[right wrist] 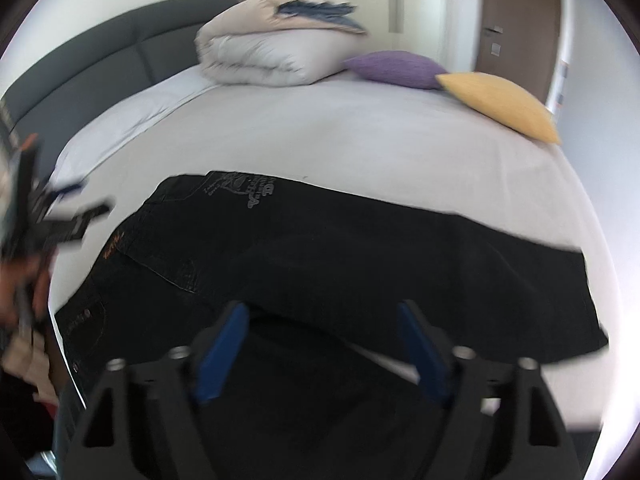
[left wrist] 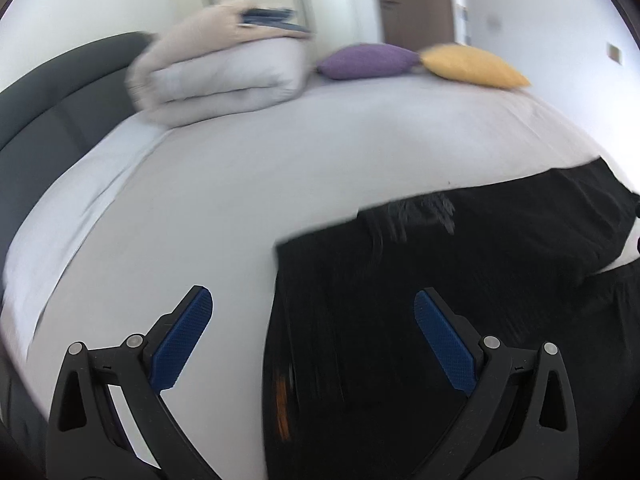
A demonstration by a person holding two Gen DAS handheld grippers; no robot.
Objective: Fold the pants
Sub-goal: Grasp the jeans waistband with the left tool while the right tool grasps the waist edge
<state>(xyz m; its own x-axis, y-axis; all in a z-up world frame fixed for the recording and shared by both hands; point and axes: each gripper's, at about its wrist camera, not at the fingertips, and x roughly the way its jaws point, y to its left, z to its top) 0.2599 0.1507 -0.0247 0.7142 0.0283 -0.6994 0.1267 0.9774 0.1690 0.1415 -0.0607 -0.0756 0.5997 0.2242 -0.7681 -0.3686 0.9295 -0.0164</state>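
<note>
A bed with a pale sheet (right wrist: 360,140) filled both views, a dark headboard (right wrist: 100,60) at upper left and a folded duvet (right wrist: 272,56) behind. The black pants (right wrist: 320,248) lay spread across the sheet in the lower half of the right wrist view, their lower edge cut off by the frame. The right gripper (right wrist: 322,340) hung over them, jaws apart, nothing clamped. The left gripper (left wrist: 312,328) stood wide and empty above the pants' edge. At far left a blurred hand (right wrist: 20,280) was hard to make out.
</note>
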